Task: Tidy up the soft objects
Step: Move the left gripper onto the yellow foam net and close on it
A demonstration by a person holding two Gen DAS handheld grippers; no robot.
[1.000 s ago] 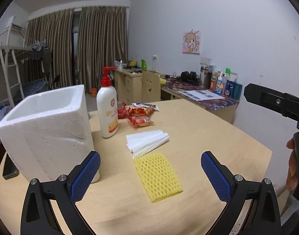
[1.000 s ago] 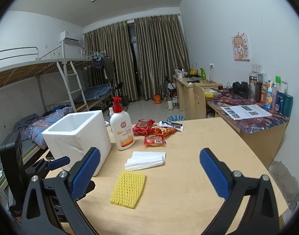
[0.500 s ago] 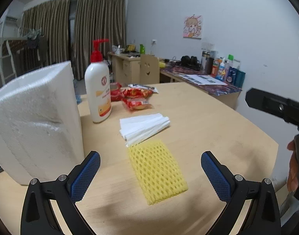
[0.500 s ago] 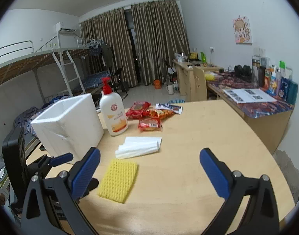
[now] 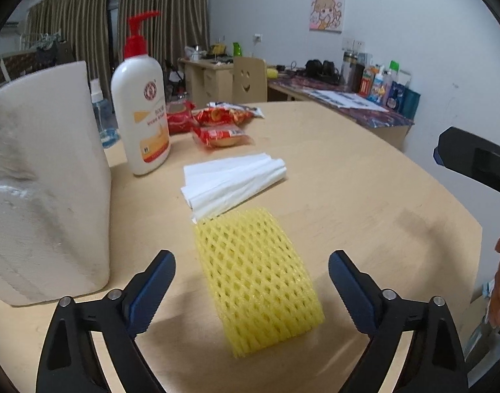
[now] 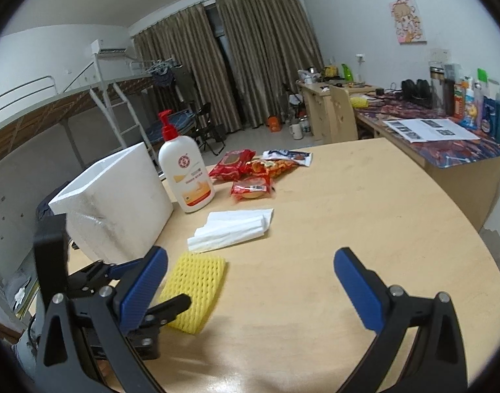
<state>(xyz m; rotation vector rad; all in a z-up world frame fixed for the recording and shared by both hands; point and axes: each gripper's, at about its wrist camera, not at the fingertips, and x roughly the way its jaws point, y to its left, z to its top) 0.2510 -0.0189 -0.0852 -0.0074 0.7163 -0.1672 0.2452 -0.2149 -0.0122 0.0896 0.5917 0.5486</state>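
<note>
Flat foam net sleeve: bright yellow, open diamond mesh. Folded foam sheets: plain white. Styrofoam box: white, grey scuffs on its side. Pump bottle: white body, red pump, orange-yellow lower label, round red emblem. Snack packets: red with yellow. Round table: pale wood tone. Both grippers: black frames, blue ribbed finger pads. Curtains: brown-olive.

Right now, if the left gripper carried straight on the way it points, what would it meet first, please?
Most likely the yellow foam net: it lies flat on the table between the open left gripper fingers. Depth is unclear, so contact height is a guess.
</note>
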